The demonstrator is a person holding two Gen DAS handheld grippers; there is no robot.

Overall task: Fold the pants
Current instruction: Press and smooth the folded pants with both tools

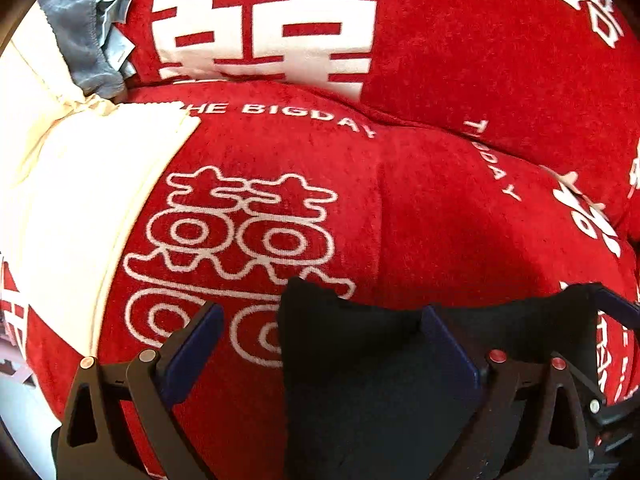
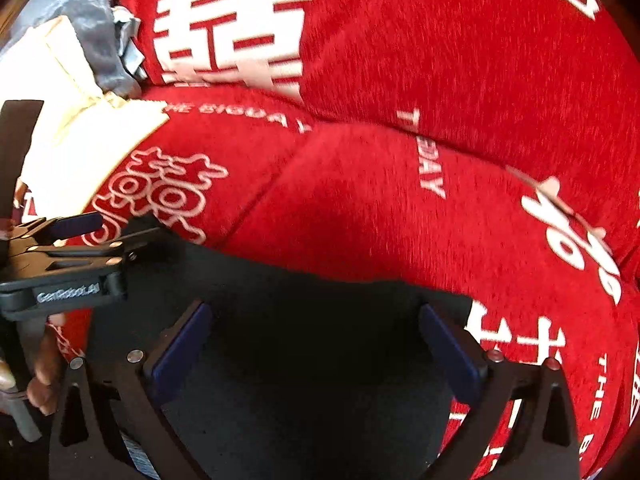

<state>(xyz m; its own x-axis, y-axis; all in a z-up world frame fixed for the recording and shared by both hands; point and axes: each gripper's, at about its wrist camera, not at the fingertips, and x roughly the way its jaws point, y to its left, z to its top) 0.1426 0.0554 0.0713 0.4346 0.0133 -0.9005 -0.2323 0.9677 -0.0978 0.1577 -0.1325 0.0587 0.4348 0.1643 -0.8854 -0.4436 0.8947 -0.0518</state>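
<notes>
Black pants lie flat on red printed bedding, under both grippers. Right gripper spread wide, pads clear of the cloth. Left gripper spread too, cloth edge between its jaws, not pinched. Right view alone shows the left tool and a hand. Farther: cream fabric, grey cloth.

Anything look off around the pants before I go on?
One thing: the pants top edge is uneven, peaked at its left corner, dipping in between. Crumpled grey cloth and cream fabric sit at far left, clear of them.
</notes>
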